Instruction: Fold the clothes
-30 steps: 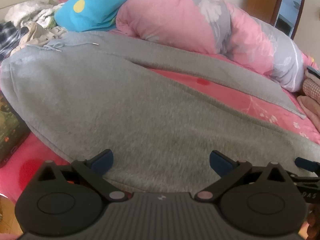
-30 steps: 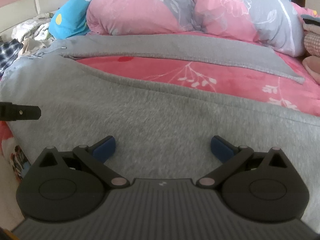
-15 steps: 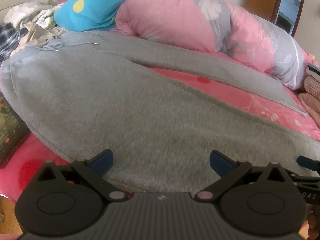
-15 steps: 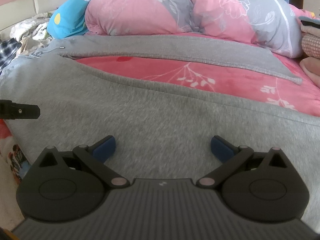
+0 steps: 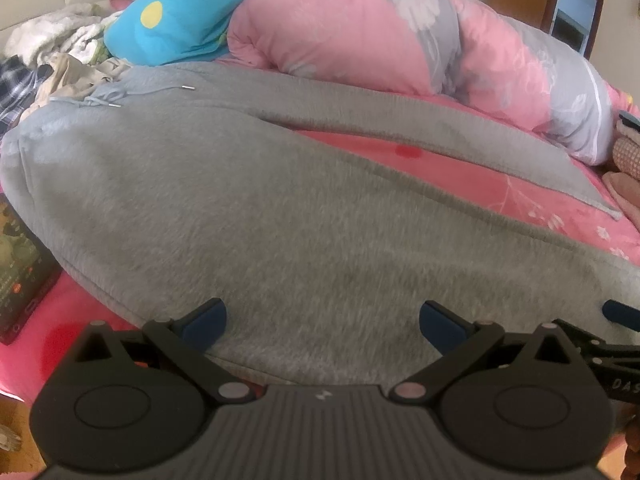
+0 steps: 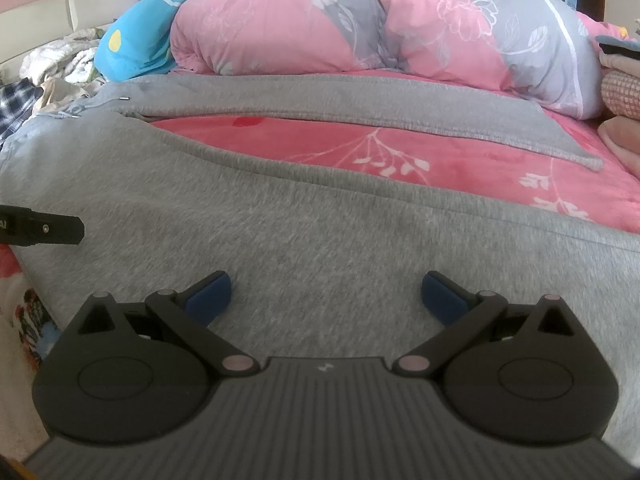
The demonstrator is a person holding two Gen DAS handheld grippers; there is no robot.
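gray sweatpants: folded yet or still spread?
Spread. The gray sweatpants lie flat on the pink bedspread, both legs apart in a V, bedspread showing between them.

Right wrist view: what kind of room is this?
Most likely a bedroom. The grey sweatpants lie spread on a bed with a pink floral sheet, a rolled pink and grey duvet behind them, and loose clothes piled at far left.

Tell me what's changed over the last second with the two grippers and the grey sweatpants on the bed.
Very little. Both views drift only slightly. The left gripper and right gripper stay open above the near leg of the grey sweatpants, gripping nothing. The sweatpants lie spread as before on the pink bedspread, far leg apart, drawstring unmoved. The rolled quilt is unchanged.
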